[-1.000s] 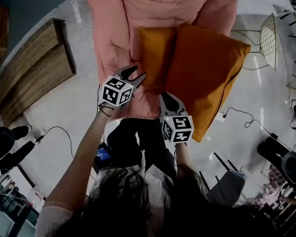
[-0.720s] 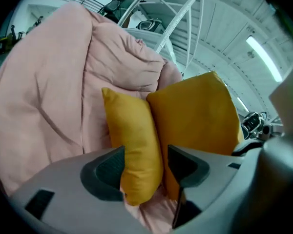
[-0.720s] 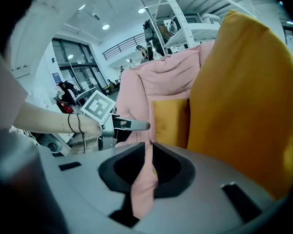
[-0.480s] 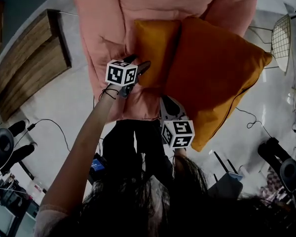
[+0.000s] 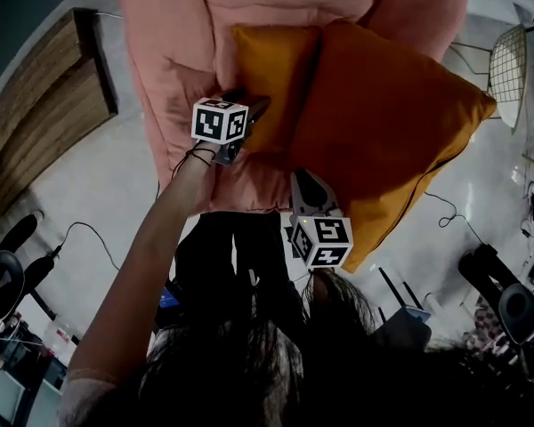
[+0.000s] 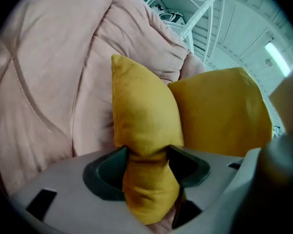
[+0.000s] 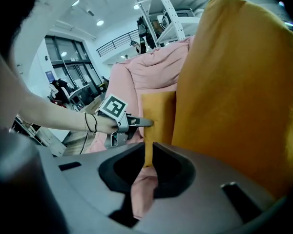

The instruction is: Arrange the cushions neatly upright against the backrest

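Observation:
Two orange cushions stand on a pink sofa. The small cushion is upright against the backrest. The large cushion leans beside it, tilted, its lower corner past the seat front. My left gripper has its jaws wide around the small cushion's lower corner, and both pads of the left gripper dent the fabric. My right gripper is shut at the large cushion's lower left edge. Only a thin orange strip shows in the slit of the right gripper; I cannot tell whether it is gripped.
A wooden bench stands left of the sofa and a wire chair to its right. Cables and dark equipment lie on the glossy floor. The person's legs stand against the seat front.
My left gripper has gone up and right from beside the small cushion onto its lower corner, which now sits between its jaws. The right gripper has stayed at the large cushion's edge.

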Demonstrator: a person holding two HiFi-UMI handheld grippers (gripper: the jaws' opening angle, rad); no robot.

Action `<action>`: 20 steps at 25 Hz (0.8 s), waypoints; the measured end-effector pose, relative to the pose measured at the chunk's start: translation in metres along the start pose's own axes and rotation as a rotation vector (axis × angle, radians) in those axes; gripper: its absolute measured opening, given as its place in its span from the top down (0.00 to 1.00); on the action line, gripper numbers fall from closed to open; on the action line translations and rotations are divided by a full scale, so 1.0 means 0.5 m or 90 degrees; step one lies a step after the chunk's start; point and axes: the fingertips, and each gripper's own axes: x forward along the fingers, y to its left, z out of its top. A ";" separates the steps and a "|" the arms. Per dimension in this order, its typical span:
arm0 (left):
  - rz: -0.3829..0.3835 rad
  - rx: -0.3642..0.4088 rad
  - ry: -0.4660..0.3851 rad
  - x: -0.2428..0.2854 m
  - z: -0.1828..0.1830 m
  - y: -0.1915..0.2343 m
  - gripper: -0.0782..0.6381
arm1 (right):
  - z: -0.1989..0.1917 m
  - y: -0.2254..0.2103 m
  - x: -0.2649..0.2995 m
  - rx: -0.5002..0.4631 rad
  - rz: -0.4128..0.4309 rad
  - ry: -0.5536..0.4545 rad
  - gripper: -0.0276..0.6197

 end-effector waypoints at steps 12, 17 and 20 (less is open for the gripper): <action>-0.035 -0.093 0.020 -0.080 -0.027 -0.063 0.80 | -0.012 -0.014 -0.056 0.034 -0.040 -0.030 0.86; -0.067 -0.121 0.011 -0.145 -0.050 -0.111 0.85 | -0.026 -0.014 -0.085 0.063 -0.059 -0.043 0.86; -0.069 -0.134 0.008 -0.211 -0.086 -0.137 0.85 | -0.042 -0.006 -0.103 0.064 -0.067 -0.046 0.86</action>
